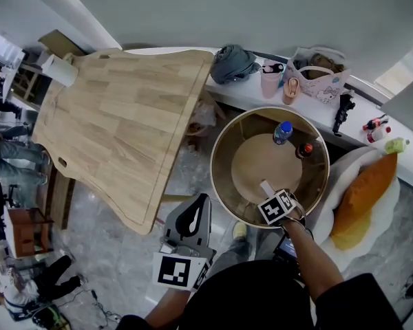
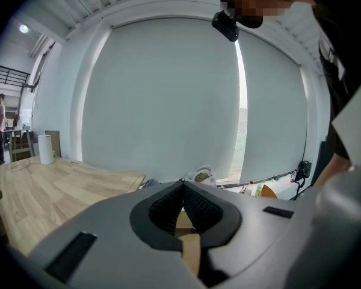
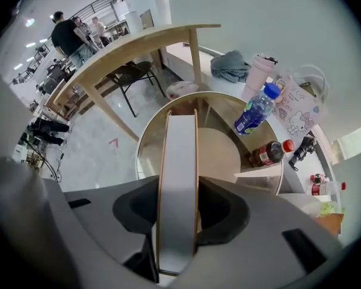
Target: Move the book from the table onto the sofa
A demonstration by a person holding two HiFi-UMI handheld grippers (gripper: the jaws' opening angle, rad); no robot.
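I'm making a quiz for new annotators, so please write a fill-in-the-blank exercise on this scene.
1. The right gripper is shut on the ____, held edge-on.
2. The left gripper holds ____.
3. On the round table stand ____ bottles.
4. The cushion beside that table is ____ in colour.
Missing words: book; nothing; two; orange.
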